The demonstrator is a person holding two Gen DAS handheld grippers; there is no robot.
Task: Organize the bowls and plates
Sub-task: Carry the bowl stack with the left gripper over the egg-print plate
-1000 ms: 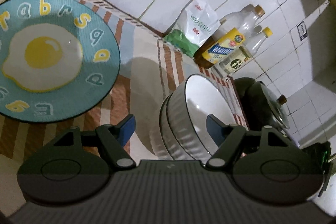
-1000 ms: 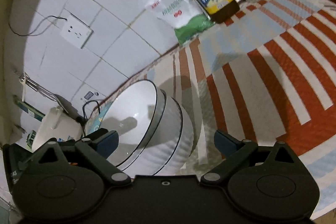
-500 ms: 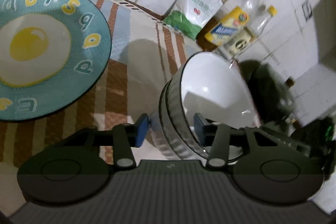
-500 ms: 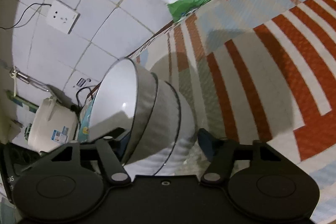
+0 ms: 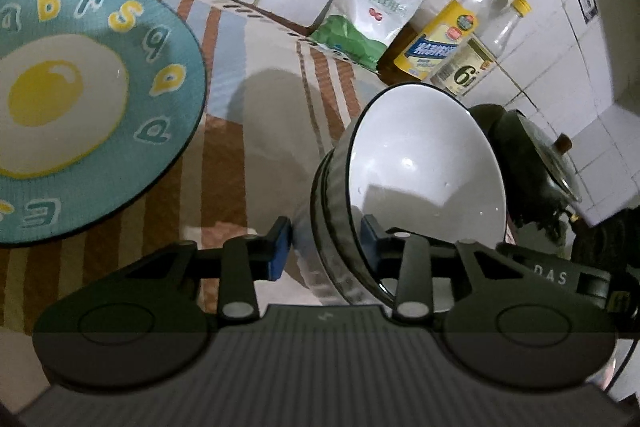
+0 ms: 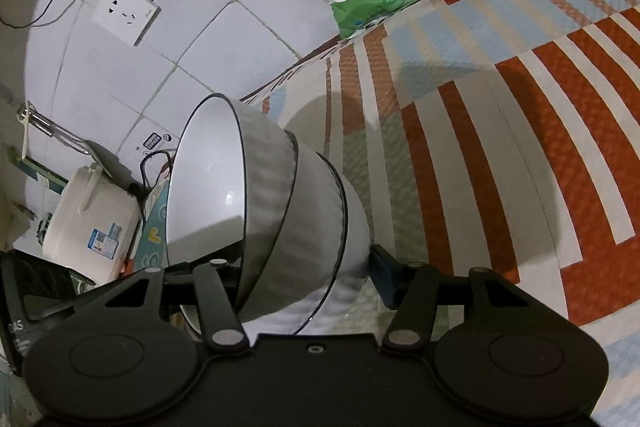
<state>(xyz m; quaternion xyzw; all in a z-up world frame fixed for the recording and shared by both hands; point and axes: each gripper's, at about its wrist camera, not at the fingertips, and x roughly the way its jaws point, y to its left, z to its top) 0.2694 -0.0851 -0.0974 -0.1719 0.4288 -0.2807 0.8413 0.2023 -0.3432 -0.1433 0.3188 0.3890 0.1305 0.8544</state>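
Note:
A stack of white ribbed bowls with black rims (image 5: 424, 163) stands tilted on the striped mat, the top bowl tipped up out of the lower ones. My left gripper (image 5: 324, 247) straddles its near wall, jaws still closing: one blue pad is inside the top bowl, the other against the outside. From the other side, my right gripper (image 6: 308, 271) is also closing on the bowl stack (image 6: 272, 195). Its right pad touches the lowest bowl's wall and its left finger is hidden behind the rim. A teal plate with a fried-egg picture (image 5: 172, 107) lies flat to the left.
Against the tiled wall stand a salt bag (image 5: 372, 11), an oil bottle (image 5: 448, 39) and a smaller bottle (image 5: 480, 59). A dark pot with a glass lid (image 5: 532, 163) sits just behind the bowls. A white rice cooker (image 6: 88, 223) and wall socket (image 6: 124, 11) are beyond the plate.
Both pairs of jaws have narrowed from wide apart onto the bowl stack. The top bowl has tipped up more steeply out of the lower bowls.

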